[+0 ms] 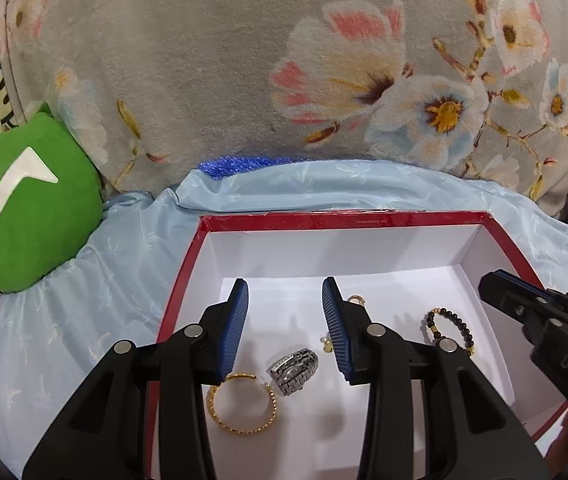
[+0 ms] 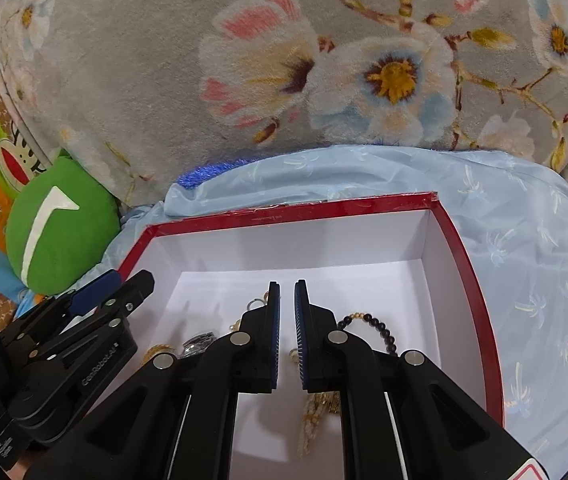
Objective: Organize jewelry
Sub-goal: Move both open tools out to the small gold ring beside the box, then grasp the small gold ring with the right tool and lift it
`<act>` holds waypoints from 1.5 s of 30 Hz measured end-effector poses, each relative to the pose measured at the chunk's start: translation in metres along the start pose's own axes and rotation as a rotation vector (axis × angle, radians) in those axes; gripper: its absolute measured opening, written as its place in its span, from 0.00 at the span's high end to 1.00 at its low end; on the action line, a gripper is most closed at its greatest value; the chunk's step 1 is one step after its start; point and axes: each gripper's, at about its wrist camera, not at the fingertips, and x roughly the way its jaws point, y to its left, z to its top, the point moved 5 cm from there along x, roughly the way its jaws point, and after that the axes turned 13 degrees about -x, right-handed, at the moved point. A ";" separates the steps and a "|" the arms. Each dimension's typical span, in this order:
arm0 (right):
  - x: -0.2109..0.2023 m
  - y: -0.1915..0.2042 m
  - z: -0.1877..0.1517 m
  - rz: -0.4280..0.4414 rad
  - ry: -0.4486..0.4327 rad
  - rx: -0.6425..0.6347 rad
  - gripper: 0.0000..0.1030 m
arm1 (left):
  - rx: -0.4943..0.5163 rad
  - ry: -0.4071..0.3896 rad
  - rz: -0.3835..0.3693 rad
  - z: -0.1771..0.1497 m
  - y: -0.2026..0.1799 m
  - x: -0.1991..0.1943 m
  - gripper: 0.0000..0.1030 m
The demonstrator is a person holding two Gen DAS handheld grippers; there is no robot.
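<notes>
- Your left gripper hangs spread wide over the box, nothing in it.
- Your right gripper is nearly closed, empty.
- Bangle, watch and beads lie on the box floor.

- Both views are bright and evenly lit, with the light seeming to fall from above.
- Soft grey shadows of the tongs lie on the white floor of the box.
- No harsh glare; the red rim shows only a faint sheen.
- Strong fisheye bending curves the box walls, and black vignette fills the corners.
- The floral blanket looks slightly soft; jewelry stays fairly sharp.
</notes>
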 end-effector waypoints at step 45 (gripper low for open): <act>-0.060 0.044 -0.175 -0.010 0.188 -0.029 0.93 | -0.030 0.208 0.021 -0.175 0.054 -0.095 0.35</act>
